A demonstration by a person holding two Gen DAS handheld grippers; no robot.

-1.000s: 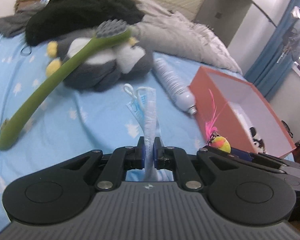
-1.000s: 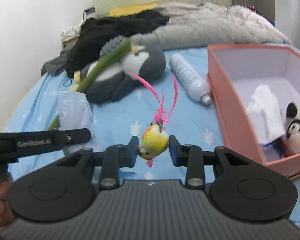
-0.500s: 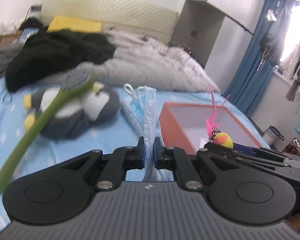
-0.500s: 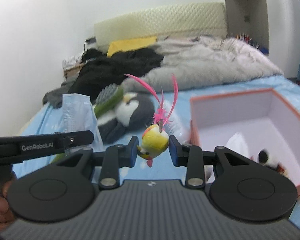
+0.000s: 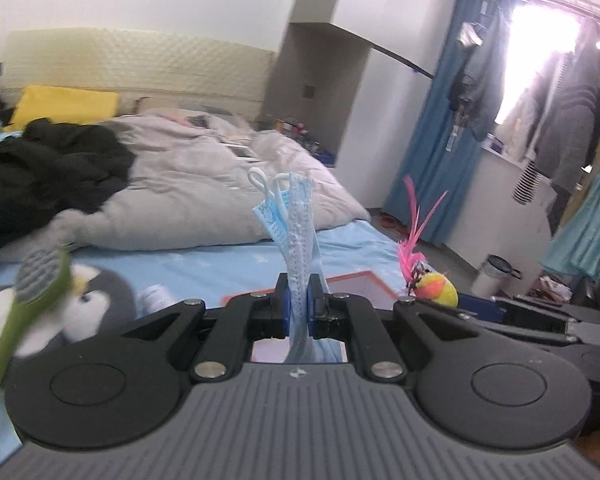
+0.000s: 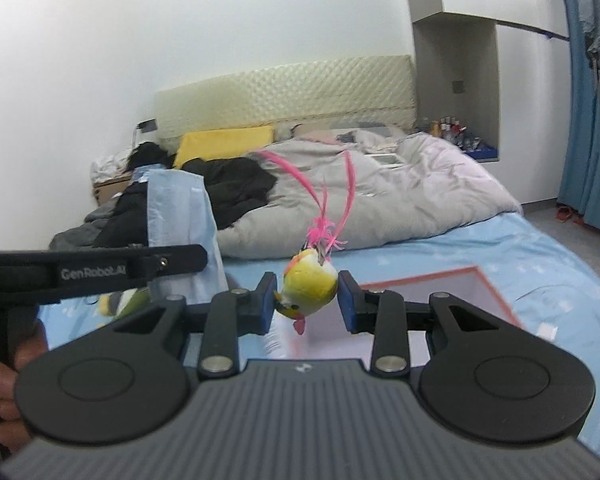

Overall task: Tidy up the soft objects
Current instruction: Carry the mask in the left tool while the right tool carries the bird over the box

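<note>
My left gripper (image 5: 299,300) is shut on a folded light blue face mask (image 5: 296,224) that stands up between the jaws. My right gripper (image 6: 307,300) is shut on a yellow toy bird (image 6: 310,288) with pink feathers; the bird also shows in the left wrist view (image 5: 436,286). The mask shows at the left of the right wrist view (image 6: 180,216). The orange box with a white inside (image 6: 452,292) lies just beyond and below both grippers, mostly hidden by them. Both grippers are lifted above the bed.
A grey and white penguin plush (image 5: 96,300) and a green long-handled brush (image 5: 20,320) lie on the blue sheet (image 6: 540,256) at left. A grey duvet (image 5: 204,196), black clothes (image 5: 40,168) and a yellow pillow (image 6: 224,142) are further back.
Both grippers have tilted and risen, so the views now look across the bed toward the headboard and the box has dropped low in view. Both holds are unchanged.
</note>
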